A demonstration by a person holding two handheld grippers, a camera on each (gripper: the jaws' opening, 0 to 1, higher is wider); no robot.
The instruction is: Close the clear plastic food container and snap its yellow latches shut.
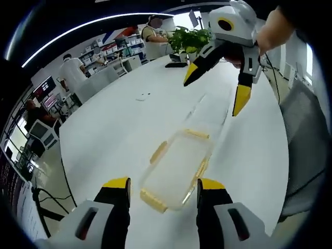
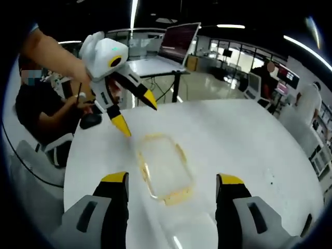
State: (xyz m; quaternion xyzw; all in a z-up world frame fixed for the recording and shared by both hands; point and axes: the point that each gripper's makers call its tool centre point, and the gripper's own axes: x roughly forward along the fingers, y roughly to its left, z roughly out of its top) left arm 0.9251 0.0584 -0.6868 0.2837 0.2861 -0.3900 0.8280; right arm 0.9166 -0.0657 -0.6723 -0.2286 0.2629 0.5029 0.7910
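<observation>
A clear container (image 1: 176, 174) with yellow latches (image 1: 158, 152) lay on a white table (image 1: 119, 124), between the two tools and touched by neither. The left gripper (image 1: 163, 189) hung just short of it, jaws spread wide; the right gripper (image 2: 174, 181) hovered opposite, jaws likewise apart. A potted plant (image 1: 189, 39) stood at the table's far end.
</observation>
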